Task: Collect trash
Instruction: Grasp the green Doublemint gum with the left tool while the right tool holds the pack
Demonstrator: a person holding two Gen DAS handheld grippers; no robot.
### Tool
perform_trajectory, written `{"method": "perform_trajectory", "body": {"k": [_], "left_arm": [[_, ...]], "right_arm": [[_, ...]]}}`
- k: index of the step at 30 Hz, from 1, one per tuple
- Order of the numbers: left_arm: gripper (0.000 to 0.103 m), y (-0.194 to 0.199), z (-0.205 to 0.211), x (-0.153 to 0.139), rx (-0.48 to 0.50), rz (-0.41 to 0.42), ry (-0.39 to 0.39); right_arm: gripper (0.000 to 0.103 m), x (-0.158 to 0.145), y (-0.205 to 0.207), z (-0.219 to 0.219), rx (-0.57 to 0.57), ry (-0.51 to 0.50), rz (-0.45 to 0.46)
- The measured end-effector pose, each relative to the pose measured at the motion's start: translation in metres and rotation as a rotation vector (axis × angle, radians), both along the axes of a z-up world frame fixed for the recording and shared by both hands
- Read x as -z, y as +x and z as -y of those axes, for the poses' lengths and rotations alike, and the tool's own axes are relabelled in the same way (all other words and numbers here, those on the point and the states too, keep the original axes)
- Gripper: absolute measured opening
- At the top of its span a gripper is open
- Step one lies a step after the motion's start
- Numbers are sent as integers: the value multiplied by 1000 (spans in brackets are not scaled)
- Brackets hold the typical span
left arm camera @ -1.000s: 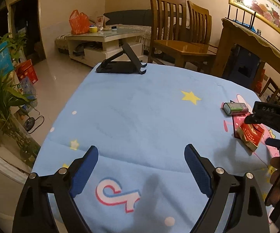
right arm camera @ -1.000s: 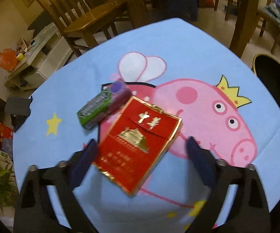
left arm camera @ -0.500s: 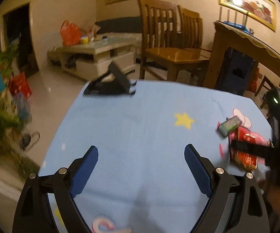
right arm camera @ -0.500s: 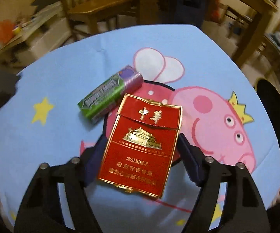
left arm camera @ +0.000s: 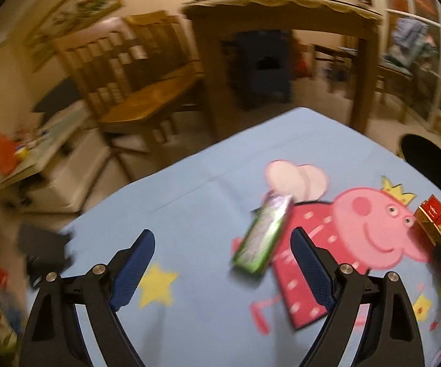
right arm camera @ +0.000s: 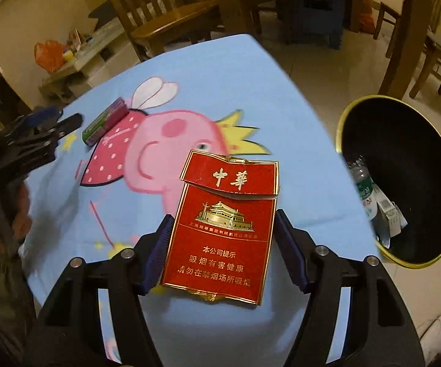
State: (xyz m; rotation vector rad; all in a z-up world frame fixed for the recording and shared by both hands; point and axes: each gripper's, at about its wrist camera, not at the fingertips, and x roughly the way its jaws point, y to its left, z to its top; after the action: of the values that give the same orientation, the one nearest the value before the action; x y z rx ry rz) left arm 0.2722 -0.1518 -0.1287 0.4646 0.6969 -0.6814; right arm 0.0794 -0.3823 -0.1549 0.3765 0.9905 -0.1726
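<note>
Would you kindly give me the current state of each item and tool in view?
Red pack: gripped, lifted off the table, flip lid closed but creased.
Green pack: lying flat on the tablecloth, untouched.
Bin: open, holding a bottle.
Right tool: shut on red pack.
Left tool: open, empty.

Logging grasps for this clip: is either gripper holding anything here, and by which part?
The right gripper holds the red cigarette pack, jaws pressed on its two long side edges at the lower half. The left gripper is open and holds nothing.
</note>
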Motion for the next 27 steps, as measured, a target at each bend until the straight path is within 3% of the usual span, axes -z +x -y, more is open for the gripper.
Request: {"method": "perform_trajectory", "body": {"k": [4, 8, 10, 18, 23, 27], "left_arm": [[85, 14, 23, 12, 61, -38, 34], [49, 18, 41, 36, 100, -90, 111], [37, 13, 44, 37, 119, -92, 90], [33, -19, 34, 38, -3, -96, 39], [33, -61, 16, 36, -211, -137, -29], [32, -93, -3, 29, -338, -272, -143]], "right_arm": [[65, 2, -14, 18, 3, 40, 34], [65, 6, -19, 30, -5, 78, 72], [65, 4, -18, 33, -16, 87, 102], [65, -10, -20, 46, -37, 142, 203], [65, -31, -29, 39, -76, 101, 272], [65, -36, -38, 32, -102, 88, 294]]}}
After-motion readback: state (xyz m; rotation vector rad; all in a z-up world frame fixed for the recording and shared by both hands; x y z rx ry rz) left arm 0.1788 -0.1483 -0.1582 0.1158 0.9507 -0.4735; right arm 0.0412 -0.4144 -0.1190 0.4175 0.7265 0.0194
